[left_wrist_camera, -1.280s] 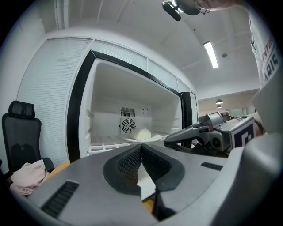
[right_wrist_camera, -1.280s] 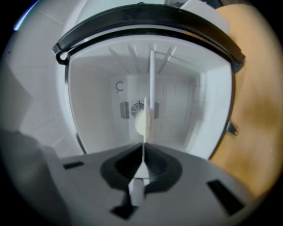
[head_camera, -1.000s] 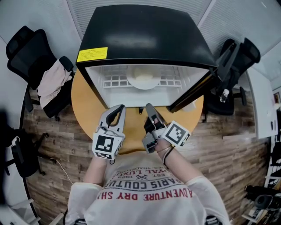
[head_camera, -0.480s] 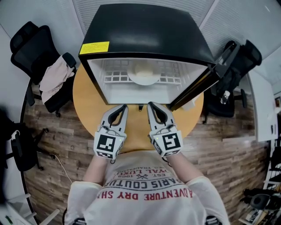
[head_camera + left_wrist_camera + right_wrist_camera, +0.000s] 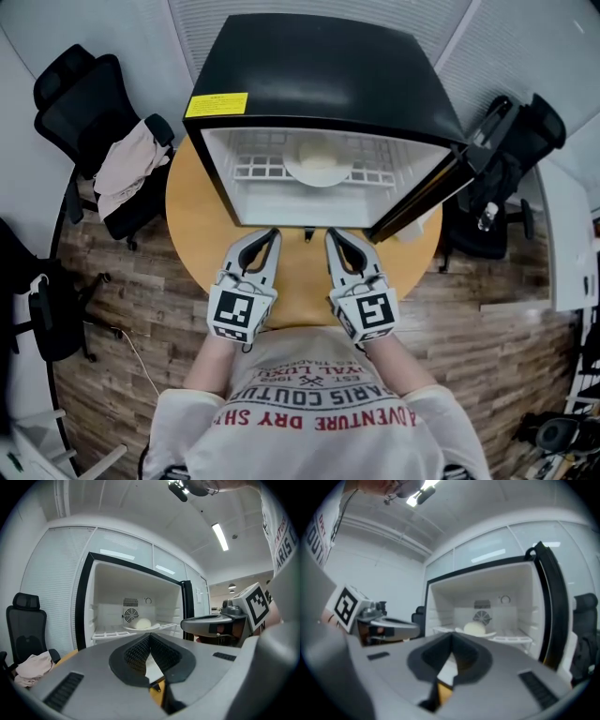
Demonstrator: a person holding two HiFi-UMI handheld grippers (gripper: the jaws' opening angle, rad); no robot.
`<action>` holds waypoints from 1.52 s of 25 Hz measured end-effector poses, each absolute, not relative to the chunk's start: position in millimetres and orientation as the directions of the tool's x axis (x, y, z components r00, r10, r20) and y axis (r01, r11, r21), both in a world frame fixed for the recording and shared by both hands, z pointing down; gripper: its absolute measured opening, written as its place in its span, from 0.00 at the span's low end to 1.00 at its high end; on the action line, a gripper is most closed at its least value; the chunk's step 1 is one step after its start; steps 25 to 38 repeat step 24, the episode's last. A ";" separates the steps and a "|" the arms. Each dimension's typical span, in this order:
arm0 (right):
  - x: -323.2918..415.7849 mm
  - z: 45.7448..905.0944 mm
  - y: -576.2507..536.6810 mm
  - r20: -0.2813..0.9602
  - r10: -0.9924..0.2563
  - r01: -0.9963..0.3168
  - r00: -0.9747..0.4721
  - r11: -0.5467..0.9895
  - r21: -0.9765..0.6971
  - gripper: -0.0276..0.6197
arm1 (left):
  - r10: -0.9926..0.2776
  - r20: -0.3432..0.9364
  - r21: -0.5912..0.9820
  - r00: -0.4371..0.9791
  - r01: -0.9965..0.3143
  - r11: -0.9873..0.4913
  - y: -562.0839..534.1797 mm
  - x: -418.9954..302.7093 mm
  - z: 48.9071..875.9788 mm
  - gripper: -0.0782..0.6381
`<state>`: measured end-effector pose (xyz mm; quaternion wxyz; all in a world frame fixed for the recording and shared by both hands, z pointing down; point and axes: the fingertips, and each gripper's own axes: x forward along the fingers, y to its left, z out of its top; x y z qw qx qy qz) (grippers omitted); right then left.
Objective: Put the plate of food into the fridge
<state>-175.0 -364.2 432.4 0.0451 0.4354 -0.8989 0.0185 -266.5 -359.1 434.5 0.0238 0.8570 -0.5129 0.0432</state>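
Note:
A white plate with a pale mound of food [image 5: 319, 167] rests on the wire shelf inside the open black mini fridge [image 5: 323, 75], which stands on a round wooden table [image 5: 192, 225]. Both gripper views show the plate [image 5: 140, 625] [image 5: 476, 630] deep in the fridge near the rear fan. My left gripper [image 5: 271, 235] and right gripper [image 5: 331, 234] hover side by side over the table's front edge, just outside the fridge opening and pointing into it. Each has its jaws shut with nothing between them [image 5: 149, 636] [image 5: 451, 645].
The fridge door [image 5: 427, 192] stands open to the right. A black office chair with a pink garment [image 5: 127, 169] is at the left, and more black chairs [image 5: 506, 159] stand at the right. Wooden floor surrounds the table.
My right gripper has rolled from a sideways tilt to upright and now sits level beside the left one. The left gripper has barely moved.

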 end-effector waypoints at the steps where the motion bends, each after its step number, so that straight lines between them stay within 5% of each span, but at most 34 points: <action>1: -175.4 430.4 -363.1 0.092 -0.782 -0.786 -0.616 0.619 -0.001 0.09 | -0.878 0.096 -0.002 0.469 -0.882 -0.471 -359.1 -267.1 434.1 0.15; 38: -174.4 422.5 -351.1 0.088 -0.775 -0.778 -0.626 0.628 -0.005 0.09 | -0.871 0.070 0.003 0.486 -0.873 -0.487 -351.5 -261.9 418.4 0.15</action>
